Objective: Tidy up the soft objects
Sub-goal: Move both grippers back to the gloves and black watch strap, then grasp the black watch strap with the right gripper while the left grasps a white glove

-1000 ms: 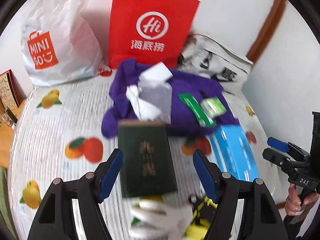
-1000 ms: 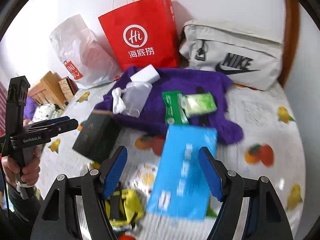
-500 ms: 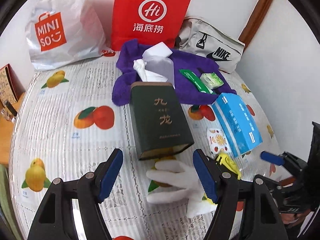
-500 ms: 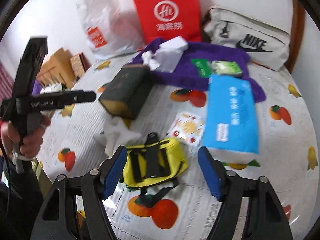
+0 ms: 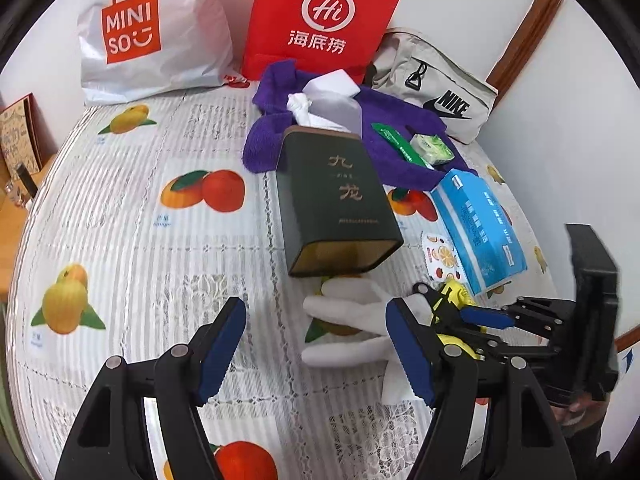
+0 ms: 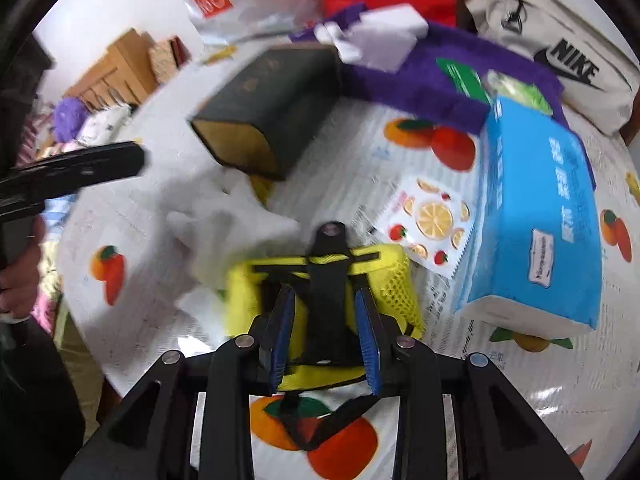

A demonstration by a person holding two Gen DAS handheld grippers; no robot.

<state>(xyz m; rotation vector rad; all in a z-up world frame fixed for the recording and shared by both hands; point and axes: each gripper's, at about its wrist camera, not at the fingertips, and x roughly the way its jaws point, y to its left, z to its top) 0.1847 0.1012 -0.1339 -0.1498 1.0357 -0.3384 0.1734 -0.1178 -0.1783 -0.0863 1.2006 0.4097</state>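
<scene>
Right gripper [image 6: 325, 326] closing astride black centre strap of yellow mesh pouch [image 6: 394, 276], strap between jaws, running along fingers. Left gripper [image 5: 316, 354] wide, empty, near white glove [image 5: 348, 316]. Right nearer pouch.

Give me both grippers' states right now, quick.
Left gripper: open, holding nothing, over the white glove.
Right gripper: closing around the yellow pouch's black strap; grip not yet certain.
</scene>
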